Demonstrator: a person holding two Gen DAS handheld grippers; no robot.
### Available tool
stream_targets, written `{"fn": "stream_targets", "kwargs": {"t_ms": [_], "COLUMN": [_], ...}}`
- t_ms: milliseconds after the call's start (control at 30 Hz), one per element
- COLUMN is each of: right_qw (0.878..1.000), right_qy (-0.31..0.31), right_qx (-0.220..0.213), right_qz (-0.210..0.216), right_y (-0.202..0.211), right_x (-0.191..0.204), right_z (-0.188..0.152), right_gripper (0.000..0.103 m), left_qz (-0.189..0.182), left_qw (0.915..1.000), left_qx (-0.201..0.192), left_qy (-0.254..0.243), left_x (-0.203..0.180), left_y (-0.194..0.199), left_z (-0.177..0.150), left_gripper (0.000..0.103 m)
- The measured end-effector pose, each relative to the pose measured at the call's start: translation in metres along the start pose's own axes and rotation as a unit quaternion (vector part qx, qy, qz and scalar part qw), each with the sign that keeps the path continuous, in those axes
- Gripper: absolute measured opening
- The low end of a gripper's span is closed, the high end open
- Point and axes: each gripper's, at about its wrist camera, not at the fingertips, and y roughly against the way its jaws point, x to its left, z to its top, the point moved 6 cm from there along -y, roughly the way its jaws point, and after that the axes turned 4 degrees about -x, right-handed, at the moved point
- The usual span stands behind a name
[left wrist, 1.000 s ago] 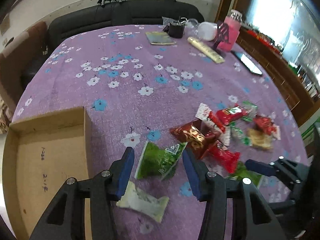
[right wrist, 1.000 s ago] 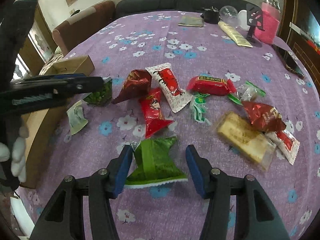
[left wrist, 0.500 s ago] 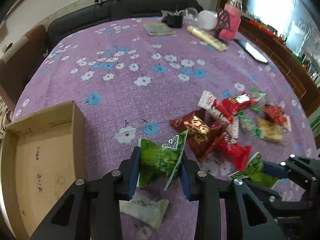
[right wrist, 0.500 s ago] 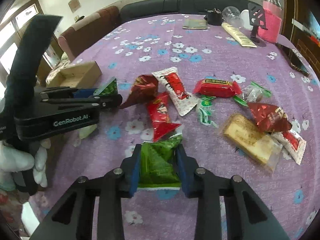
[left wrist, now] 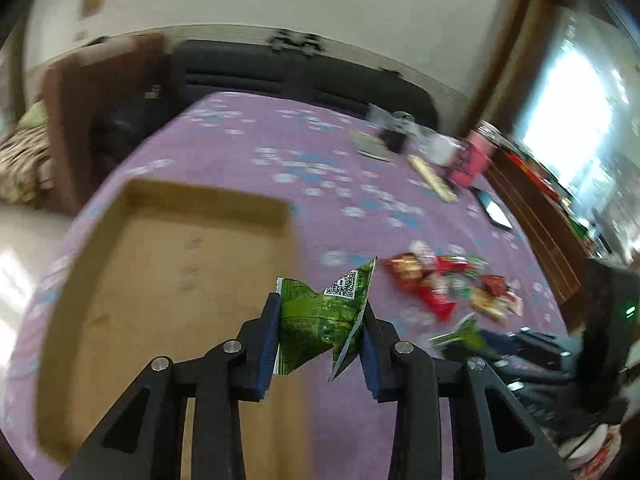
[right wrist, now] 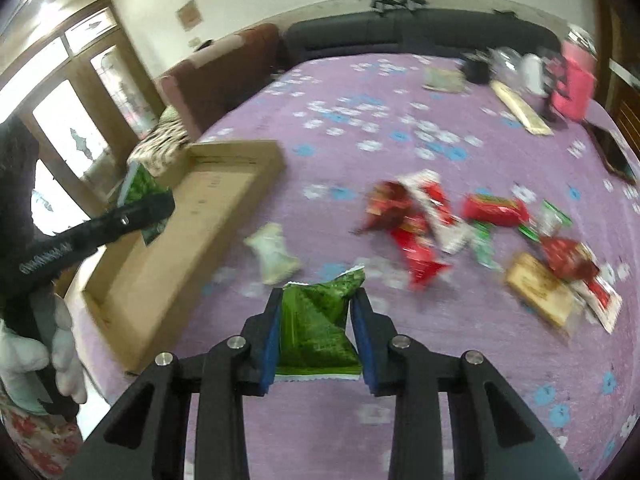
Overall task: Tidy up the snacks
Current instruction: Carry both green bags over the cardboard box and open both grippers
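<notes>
Your left gripper (left wrist: pixel 320 336) is clamped on a green snack packet with a QR code (left wrist: pixel 320 316). The pads squeeze its middle and both crimped ends stick out past the jaws. It hangs clear of the purple floral tablecloth (left wrist: pixel 248 148), with the open cardboard box (left wrist: pixel 168 264) just ahead and left of the jaws. Judging by that, the box is the drop target and you're mid-carry.

Your right gripper (right wrist: pixel 316 332) is closed on a second green packet (right wrist: pixel 316 328), also pinched across the middle and lifted off the cloth. The box (right wrist: pixel 224 172) sits ahead-left of these jaws, well apart, so this one has further to travel.

A mid-body pinch makes sense: the foil is slippery and the ends would tear or slide.

Loose on the cloth are a white packet (right wrist: pixel 274 254) just ahead-left of the right jaws and a pile of red snack packets (right wrist: pixel 416 220) ahead-right, plus a tan biscuit pack (right wrist: pixel 536 288) further right.

The box floor looks bare as far as motion blur lets me tell.
</notes>
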Motion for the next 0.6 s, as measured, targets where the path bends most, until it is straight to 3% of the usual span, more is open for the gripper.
{"fn": "stream_targets", "kwargs": {"t_ms": [167,367,600], "right_qw": [0.998,0.992,0.986], "right_qy": [0.044,0.093,0.134], "right_qx": [0.004,0.022,0.054], "right_qz": [0.043,0.077,0.089], "right_y": [-0.01,-0.037,-0.079], "right_x": [0.064,0.133,0.187], "right_z": [0.01,0.008,-0.011], "right_gripper": [0.032,0.032,0.032], "left_qz": [0.073,0.135,0.14], "left_qw": [0.9965,0.989,0.9868], "left_qx": [-0.013,-0.016,-0.016], "left_qy": [0.04,0.058,0.081], "left_x": [0.068,0.118,0.148], "left_y": [0.029,0.042,0.047], "left_z": [-0.02,-0.038,-0.048], "left_gripper": [0.037,0.037,0.037]}}
